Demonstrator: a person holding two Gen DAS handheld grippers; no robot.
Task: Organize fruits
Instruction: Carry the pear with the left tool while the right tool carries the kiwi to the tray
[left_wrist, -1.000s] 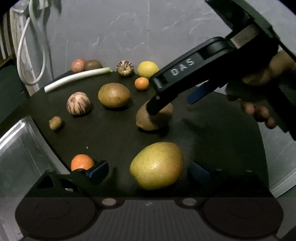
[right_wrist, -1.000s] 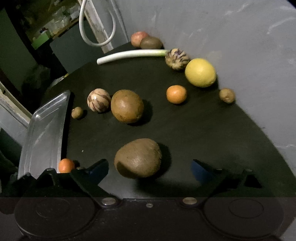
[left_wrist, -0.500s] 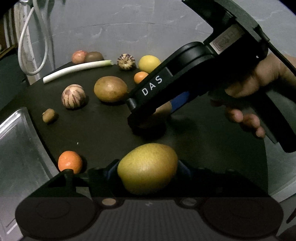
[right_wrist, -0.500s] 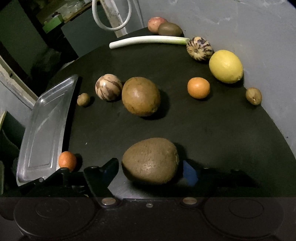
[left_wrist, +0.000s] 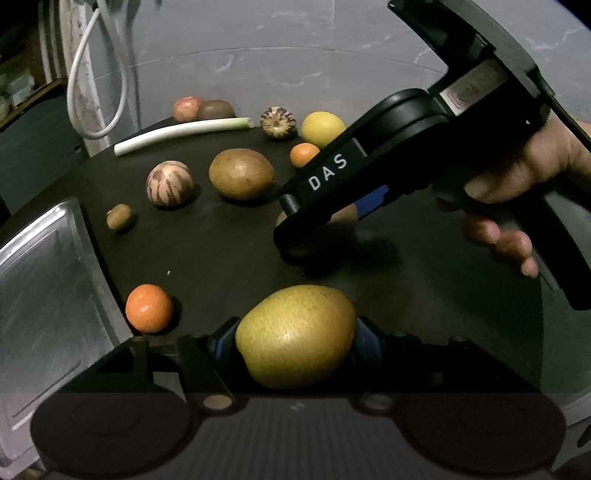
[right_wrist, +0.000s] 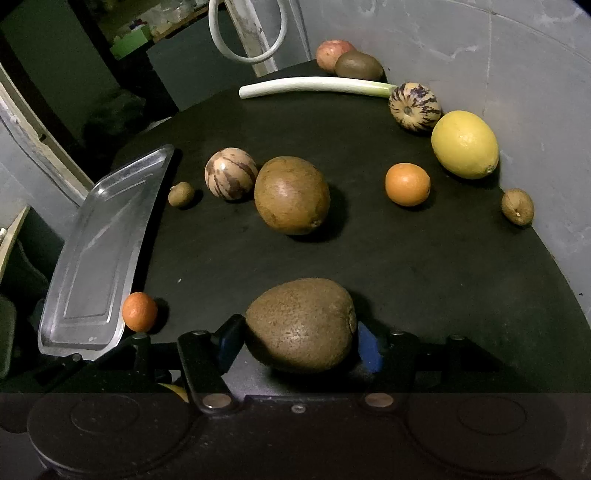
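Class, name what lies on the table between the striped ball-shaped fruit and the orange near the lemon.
The large brown fruit lies between the striped fruit and the orange, clearest in the right wrist view.

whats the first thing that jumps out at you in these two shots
Each gripper has a big fruit between its fingers: the left gripper closes on a yellow pear, the right gripper on a brown fruit. Beyond them, a bright lemon sits by the wall and a metal tray hangs off the table's left edge.
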